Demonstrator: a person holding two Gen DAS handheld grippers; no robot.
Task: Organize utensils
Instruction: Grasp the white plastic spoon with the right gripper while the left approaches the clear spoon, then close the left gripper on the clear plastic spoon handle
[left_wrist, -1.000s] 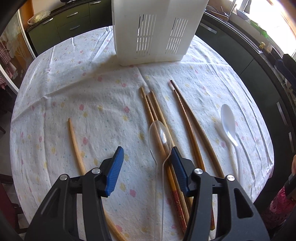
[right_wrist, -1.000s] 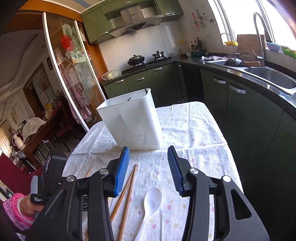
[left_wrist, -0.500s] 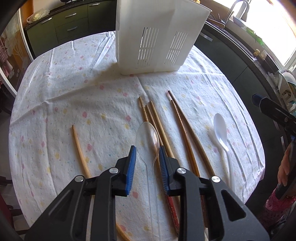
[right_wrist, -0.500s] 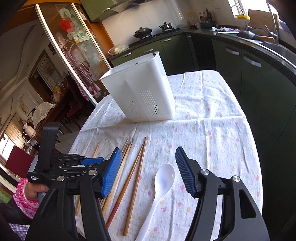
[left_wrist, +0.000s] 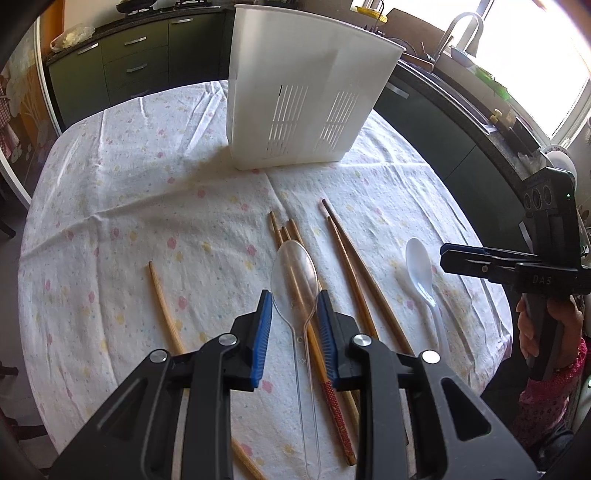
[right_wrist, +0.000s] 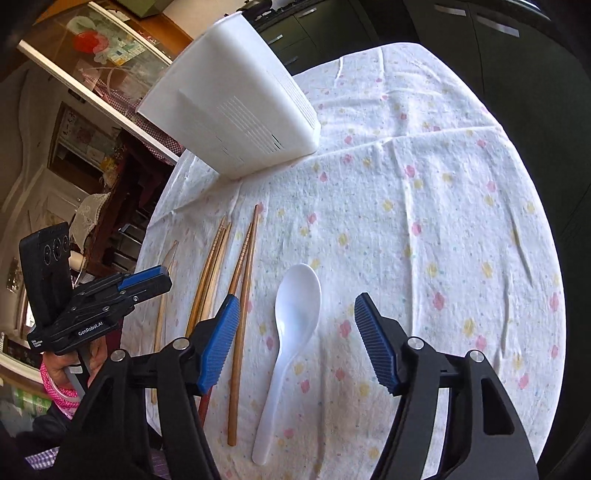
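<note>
Left wrist view shows the bench (left_wrist: 110, 192) under a flowered cloth, with the white caddy (left_wrist: 303, 96) upright at its far side. Since a second ago the left hand-held gripper (left_wrist: 294, 325) has narrowed onto the clear spoon (left_wrist: 295, 273), now pinching it, so lifting it looks next. The right hand-held gripper (right_wrist: 295, 332) has dropped over the white spoon (right_wrist: 291, 325), its jaws opening, touching nothing. Loose chopsticks (left_wrist: 347, 266) crowd beside both spoons.

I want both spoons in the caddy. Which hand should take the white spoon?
Probably the right: the right gripper, jaws opening, already frames the white spoon. The left gripper is shut on the clear spoon.
</note>
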